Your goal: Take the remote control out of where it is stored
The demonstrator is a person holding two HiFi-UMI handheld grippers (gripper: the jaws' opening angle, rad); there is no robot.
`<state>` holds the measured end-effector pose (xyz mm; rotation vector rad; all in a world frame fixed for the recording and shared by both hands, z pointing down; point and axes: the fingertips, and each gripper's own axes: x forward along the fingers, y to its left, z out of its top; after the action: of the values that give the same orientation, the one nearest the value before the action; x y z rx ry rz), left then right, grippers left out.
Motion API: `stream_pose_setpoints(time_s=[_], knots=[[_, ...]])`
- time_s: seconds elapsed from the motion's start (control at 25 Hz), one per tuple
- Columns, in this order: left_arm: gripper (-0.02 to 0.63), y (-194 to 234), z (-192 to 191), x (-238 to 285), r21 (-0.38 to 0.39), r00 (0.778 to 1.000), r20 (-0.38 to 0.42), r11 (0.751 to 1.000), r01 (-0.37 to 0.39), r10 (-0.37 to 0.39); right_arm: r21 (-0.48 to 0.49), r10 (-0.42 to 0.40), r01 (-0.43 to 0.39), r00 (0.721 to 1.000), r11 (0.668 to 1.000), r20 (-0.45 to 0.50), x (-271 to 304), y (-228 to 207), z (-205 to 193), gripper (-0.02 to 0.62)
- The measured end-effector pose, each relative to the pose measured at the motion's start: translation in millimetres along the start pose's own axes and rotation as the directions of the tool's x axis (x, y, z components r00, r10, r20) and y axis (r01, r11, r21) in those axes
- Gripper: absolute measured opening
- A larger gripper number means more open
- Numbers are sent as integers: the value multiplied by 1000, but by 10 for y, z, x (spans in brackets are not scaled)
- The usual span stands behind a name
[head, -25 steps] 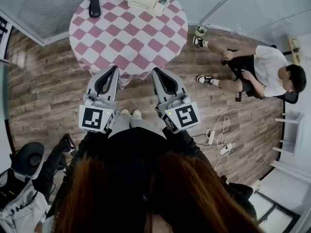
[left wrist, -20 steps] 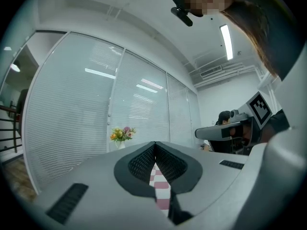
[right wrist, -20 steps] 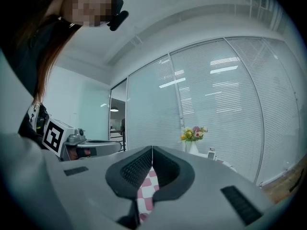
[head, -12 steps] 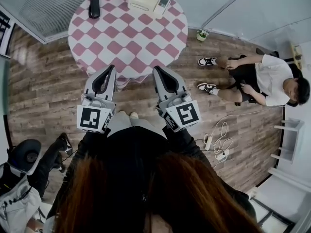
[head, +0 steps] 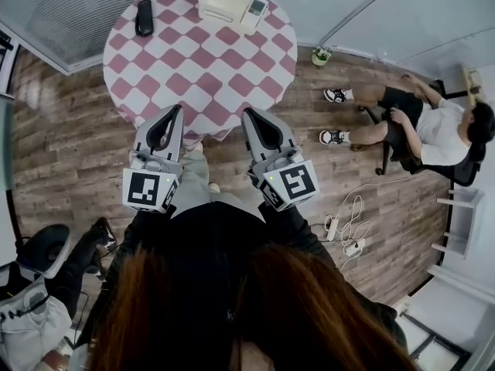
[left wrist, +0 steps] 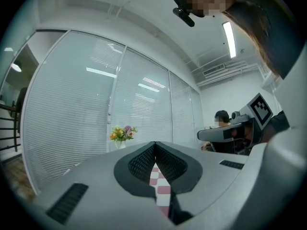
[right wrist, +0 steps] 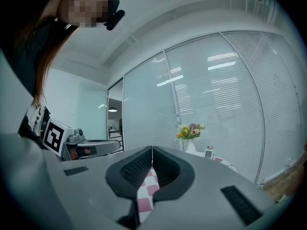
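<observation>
Closer to the round pink-checked table [head: 193,68] the left hand-held gripper [head: 175,111] and right hand-held gripper [head: 249,114] have been brought. The white remote control [head: 255,8] is stood beside a white box [head: 220,2] at the table's far edge. In both gripper views the jaws are seen closed and empty, presumably because the remote control is not yet within reach.

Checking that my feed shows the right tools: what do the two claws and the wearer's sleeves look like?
They match. The left claw and right claw are light grey tapered shells lined with black ribbed pads. Each has a white cube at the rear, printed with black square markers. The sleeves are black.
</observation>
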<state>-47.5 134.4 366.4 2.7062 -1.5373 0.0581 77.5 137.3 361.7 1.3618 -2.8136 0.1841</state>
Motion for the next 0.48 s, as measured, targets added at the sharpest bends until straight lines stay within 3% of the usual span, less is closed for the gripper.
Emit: stream_pose_setpoints(time_s=[0.48], knots=[[9,482,45,741,-5,997,16,997,79,-79,6,-60,60,998,998,-12,649,-392,41,15]])
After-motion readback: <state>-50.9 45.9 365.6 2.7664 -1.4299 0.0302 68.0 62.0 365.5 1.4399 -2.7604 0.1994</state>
